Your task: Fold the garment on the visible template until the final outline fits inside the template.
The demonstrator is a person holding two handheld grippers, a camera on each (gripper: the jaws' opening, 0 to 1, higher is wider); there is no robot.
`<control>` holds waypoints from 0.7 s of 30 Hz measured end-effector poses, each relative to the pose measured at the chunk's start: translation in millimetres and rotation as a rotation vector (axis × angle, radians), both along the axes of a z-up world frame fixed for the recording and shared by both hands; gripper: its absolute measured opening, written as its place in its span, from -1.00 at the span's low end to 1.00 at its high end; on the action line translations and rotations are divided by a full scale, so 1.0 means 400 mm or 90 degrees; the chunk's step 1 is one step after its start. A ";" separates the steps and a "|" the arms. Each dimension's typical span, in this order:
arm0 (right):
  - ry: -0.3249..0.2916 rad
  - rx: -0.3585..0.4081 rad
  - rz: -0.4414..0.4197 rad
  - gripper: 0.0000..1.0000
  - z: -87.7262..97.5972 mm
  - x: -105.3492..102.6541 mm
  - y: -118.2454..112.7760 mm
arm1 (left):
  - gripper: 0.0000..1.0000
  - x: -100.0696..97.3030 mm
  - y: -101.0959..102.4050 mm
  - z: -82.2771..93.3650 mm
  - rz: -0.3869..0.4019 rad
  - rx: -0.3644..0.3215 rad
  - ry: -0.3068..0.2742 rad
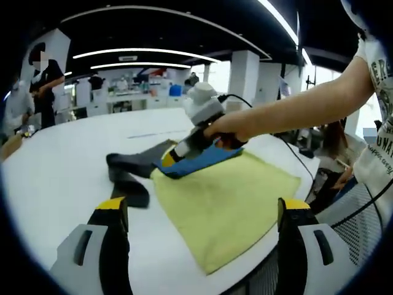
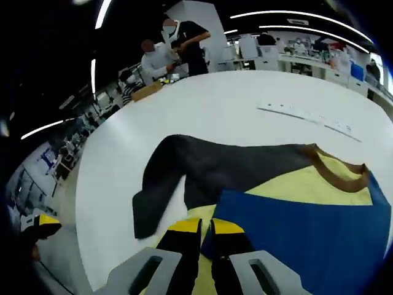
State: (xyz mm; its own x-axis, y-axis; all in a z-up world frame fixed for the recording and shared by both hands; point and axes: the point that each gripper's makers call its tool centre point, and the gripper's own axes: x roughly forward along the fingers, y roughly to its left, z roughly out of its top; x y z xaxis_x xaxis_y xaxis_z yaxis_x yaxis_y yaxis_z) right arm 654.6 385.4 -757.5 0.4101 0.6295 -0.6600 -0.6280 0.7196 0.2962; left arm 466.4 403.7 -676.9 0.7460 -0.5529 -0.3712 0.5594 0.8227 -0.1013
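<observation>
Left gripper view: left gripper (image 1: 202, 215) at bottom of frame, jaws spread wide apart, nothing between them, hovering over the near edge of the white table (image 1: 61, 166). Garment (image 1: 227, 196) lies center frame on the table, mostly pale yellow here, with a dark grey sleeve (image 1: 129, 178) trailing to the left and a blue panel (image 1: 202, 161) at its upper edge. Right gripper (image 1: 184, 149) enters from the right, held by a person's hand (image 1: 230, 128), its tip at the blue panel edge, center frame. Right gripper view: right gripper (image 2: 206, 236) at bottom center, jaws pressed together, pinching the garment (image 2: 295, 184) where blue panel (image 2: 307, 239) meets yellow. Dark grey sleeve (image 2: 184, 178) runs left and down, brown collar (image 2: 338, 172) at right. Yellow tip of the left gripper (image 2: 43, 226) shows at the lower left edge. People stand at the far table edge, upper left of this frame. No template outline can be made out.
</observation>
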 end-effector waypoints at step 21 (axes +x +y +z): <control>-0.059 -0.003 -0.042 -0.10 0.077 0.063 -0.225 | 0.98 0.010 -0.006 0.023 -0.018 0.013 -0.017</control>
